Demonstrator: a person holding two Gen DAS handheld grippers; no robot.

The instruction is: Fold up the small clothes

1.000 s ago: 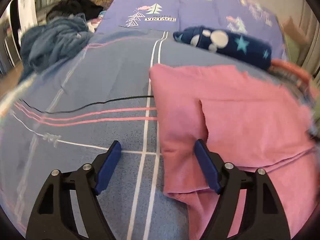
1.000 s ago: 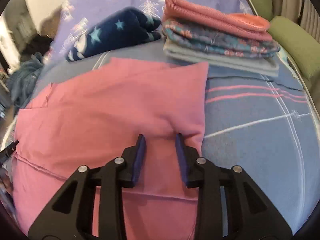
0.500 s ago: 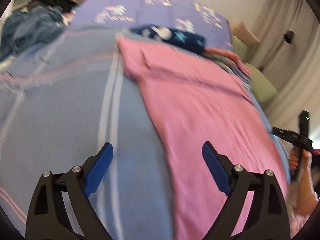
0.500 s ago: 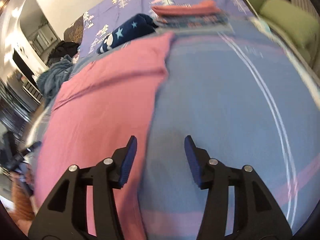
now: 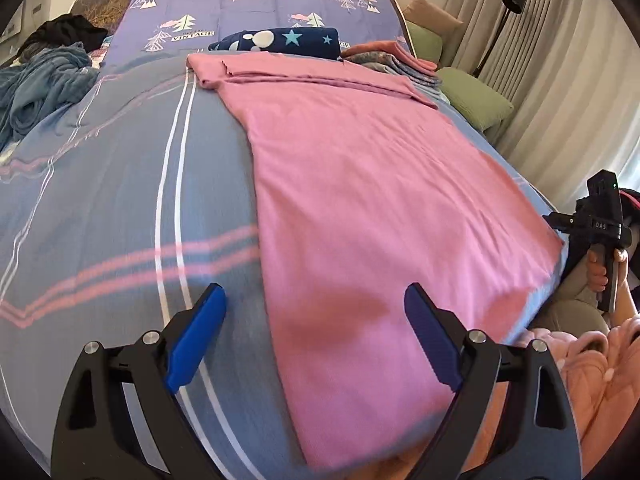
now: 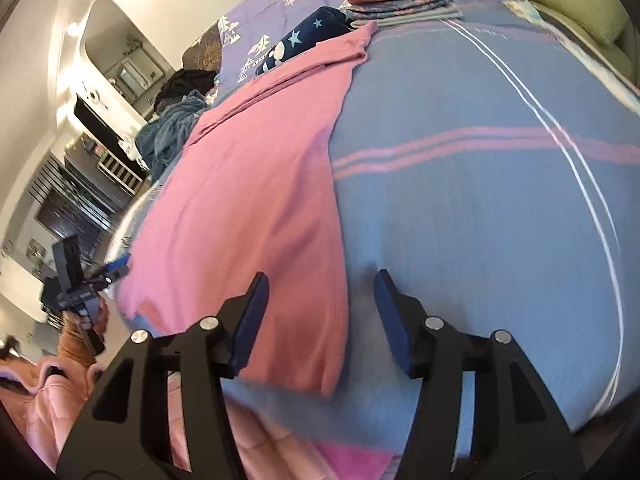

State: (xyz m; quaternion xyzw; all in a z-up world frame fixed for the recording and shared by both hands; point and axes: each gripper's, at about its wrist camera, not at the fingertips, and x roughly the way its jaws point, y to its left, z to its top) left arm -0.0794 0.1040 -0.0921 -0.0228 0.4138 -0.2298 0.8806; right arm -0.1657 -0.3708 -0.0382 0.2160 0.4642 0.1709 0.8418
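The pink garment [image 5: 360, 184] lies flat along the bed [image 5: 120, 184], its far end doubled over near the navy star-print bundle [image 5: 280, 40], its near end running to the bed's front edge, just in front of the person in a pink fleece sleeve [image 5: 592, 380]. It looks like thin, soft knit — light, limp, with no stiffness of its own, so it will drape and sag wherever it is not held, and it may drag on the bedcover and wrinkle.

The left tool [image 5: 316, 344] is spread wide, its blue pads astride the garment's near left edge with nothing pinched. The right tool [image 6: 320, 316] has just been opening and stands about half spread over the near right edge, pads clear of the cloth.

The best holds look like the two near corners, one per tool, pinching all the layers at the hem so the end lifts evenly. A single-layer or off-corner pinch would likely let it skew. A finished folded stack [image 6: 400, 4] sits beyond, by the pillow end.
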